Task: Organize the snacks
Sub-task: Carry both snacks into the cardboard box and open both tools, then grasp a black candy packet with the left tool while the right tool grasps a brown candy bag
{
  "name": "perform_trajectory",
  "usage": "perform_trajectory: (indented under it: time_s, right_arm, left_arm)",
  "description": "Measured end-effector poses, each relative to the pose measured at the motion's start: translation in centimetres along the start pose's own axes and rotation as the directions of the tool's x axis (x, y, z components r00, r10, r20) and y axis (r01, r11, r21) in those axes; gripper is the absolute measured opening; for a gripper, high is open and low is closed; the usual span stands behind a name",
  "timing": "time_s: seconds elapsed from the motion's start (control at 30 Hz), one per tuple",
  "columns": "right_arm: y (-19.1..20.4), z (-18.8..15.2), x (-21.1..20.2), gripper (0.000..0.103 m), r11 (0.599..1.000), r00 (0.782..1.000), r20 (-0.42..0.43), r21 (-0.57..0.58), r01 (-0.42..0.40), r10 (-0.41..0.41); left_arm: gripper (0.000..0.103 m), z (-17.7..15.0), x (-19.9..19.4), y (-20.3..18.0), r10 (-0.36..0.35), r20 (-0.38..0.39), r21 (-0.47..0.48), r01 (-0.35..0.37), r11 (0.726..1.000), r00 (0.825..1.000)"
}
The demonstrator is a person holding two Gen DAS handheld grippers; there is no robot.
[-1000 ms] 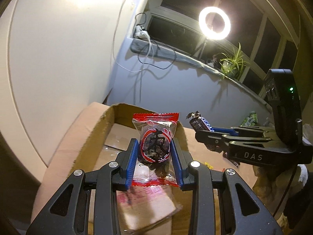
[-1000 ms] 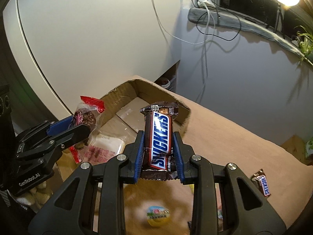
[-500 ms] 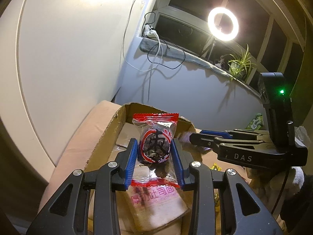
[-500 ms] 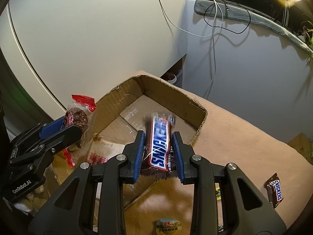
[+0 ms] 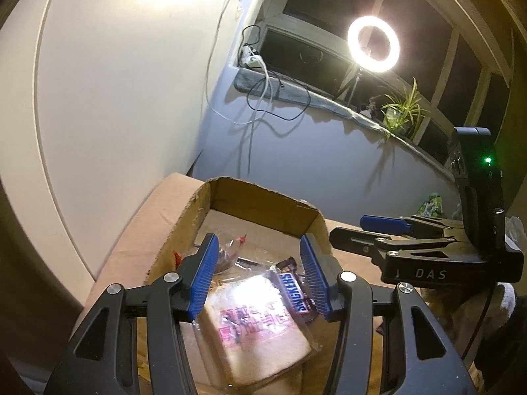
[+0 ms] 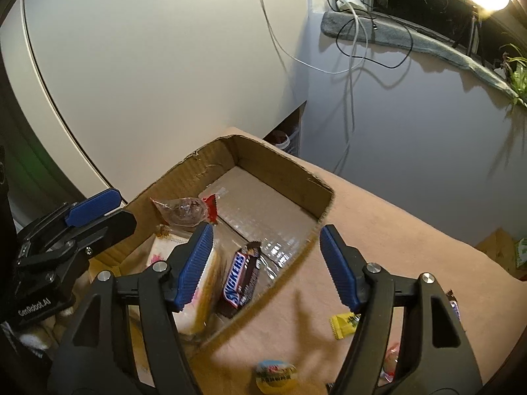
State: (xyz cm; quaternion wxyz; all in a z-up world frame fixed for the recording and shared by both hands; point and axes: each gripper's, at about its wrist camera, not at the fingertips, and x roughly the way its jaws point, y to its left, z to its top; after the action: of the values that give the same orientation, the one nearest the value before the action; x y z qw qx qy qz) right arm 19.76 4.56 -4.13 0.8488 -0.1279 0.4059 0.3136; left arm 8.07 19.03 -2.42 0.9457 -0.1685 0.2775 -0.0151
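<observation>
An open cardboard box (image 5: 263,194) (image 6: 280,164) stands on the tan surface. Inside lie a Snickers bar (image 5: 296,293) (image 6: 238,279), a red-ended clear candy wrapper (image 6: 187,210) (image 5: 227,253) and a flat cake packet with pink print (image 5: 260,332) (image 6: 197,289). My left gripper (image 5: 260,279) is open and empty above the box; it also shows at the left of the right wrist view (image 6: 95,214). My right gripper (image 6: 266,263) is open and empty over the box's near right wall; it shows at the right of the left wrist view (image 5: 372,230).
Loose snacks lie on the tan surface outside the box: a yellow candy (image 6: 344,324), a round foil-topped cup (image 6: 275,372) and another small Snickers (image 6: 453,302) at the right. A grey wall, a windowsill with cables and a ring light (image 5: 374,44) stand behind.
Both grippers opened. The red candy dropped from the left one and the Snickers bar from the right one; both now lie in the box.
</observation>
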Motion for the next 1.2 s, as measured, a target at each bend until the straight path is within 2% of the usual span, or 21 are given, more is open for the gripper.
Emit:
perform_trajectory:
  time_s: [0.3,0.57,0.67,0.8,0.93,1.07,1.2]
  right_arm:
    - [-3.6,-3.1,-3.7,0.07,0.997,0.997,-0.003,0.023,0.074,-0.074]
    - [-9.3,-7.4,-6.6,0.07,0.982,0.988,-0.036,0.107,0.154,-0.151]
    - [-11.4,-9.4,-7.1,0.07,0.974,0.984,-0.067,0.144,0.175,-0.167]
    - [-13.3,-11.8,-7.1,0.07,0.965,0.982,-0.12,0.205,0.165,-0.143]
    - [-13.9,-14.2,-6.8,0.07,0.959,0.982,-0.171,0.255,0.123,-0.08]
    - [-14.1,-15.3,-6.2,0.068,0.951,0.98,-0.197,0.303,0.06,0.001]
    - [-14.1,-15.6,-5.6,0.062,0.941,0.977,-0.205,0.337,0.021,0.052]
  left_arm:
    - [0.051,-0.9,0.2,-4.3,-0.072,-0.028,0.092,0.075,0.993,0.997]
    - [0.051,-2.9,1.4,-9.1,-0.129,-0.096,0.178,0.145,0.973,0.987]
    - [0.051,-3.7,2.4,-10.8,-0.158,-0.141,0.197,0.184,0.963,0.977]
    - [0.05,-4.9,3.7,-12.9,-0.167,-0.195,0.237,0.212,0.948,0.966]
    - [0.039,-6.3,4.9,-14.4,-0.169,-0.246,0.268,0.234,0.934,0.955]
    - [0.033,-7.9,6.7,-15.4,-0.17,-0.318,0.276,0.263,0.924,0.933]
    - [0.033,-9.0,7.9,-16.2,-0.17,-0.369,0.285,0.285,0.915,0.914]
